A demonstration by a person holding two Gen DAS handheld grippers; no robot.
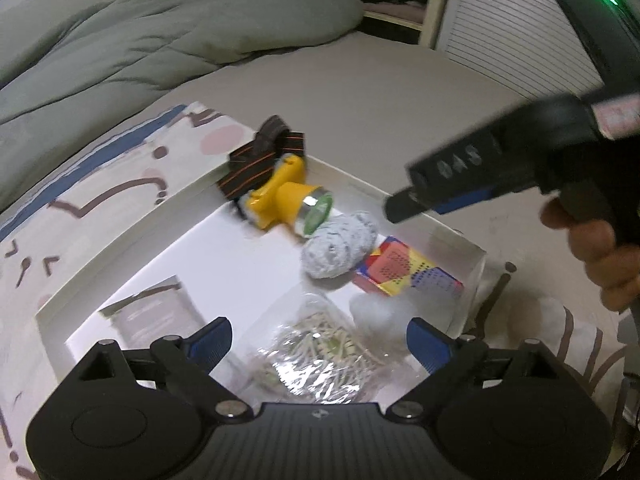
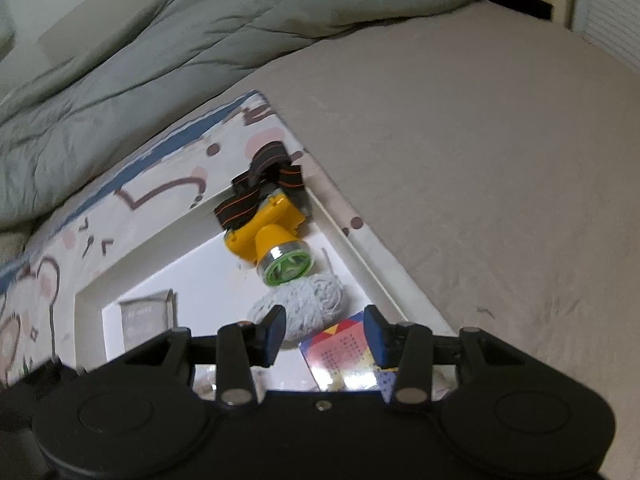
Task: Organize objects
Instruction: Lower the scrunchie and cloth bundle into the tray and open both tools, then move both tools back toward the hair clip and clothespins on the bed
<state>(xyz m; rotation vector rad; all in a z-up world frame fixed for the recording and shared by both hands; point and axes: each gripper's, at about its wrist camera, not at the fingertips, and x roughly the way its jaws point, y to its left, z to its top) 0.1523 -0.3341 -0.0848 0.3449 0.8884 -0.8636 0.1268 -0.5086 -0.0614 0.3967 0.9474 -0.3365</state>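
The left hand-held gripper (image 1: pixel 318 338) hangs over the near end of a white box (image 1: pixel 120 236), its jaws spread wide with nothing pressed between them; just beneath them lies a clear bag of pale sticks (image 1: pixel 320 356). The right hand-held gripper (image 2: pixel 325 334) has its jaws partly apart, pads clear of everything, above a colourful patterned packet (image 2: pixel 340 350); a hand (image 1: pixel 600 256) holds it in the left view. Beyond the packet, inside the box, sits a grey-white ball of yarn (image 2: pixel 304 308), touching a yellow headlamp (image 2: pixel 272 236) whose black, orange-striped strap (image 1: pixel 256 160) drapes over the box's far corner; a small pale packet (image 2: pixel 146 318) stands at the left wall. The box rests on a bed (image 2: pixel 480 160), beside a grey-green quilt (image 2: pixel 180 40).
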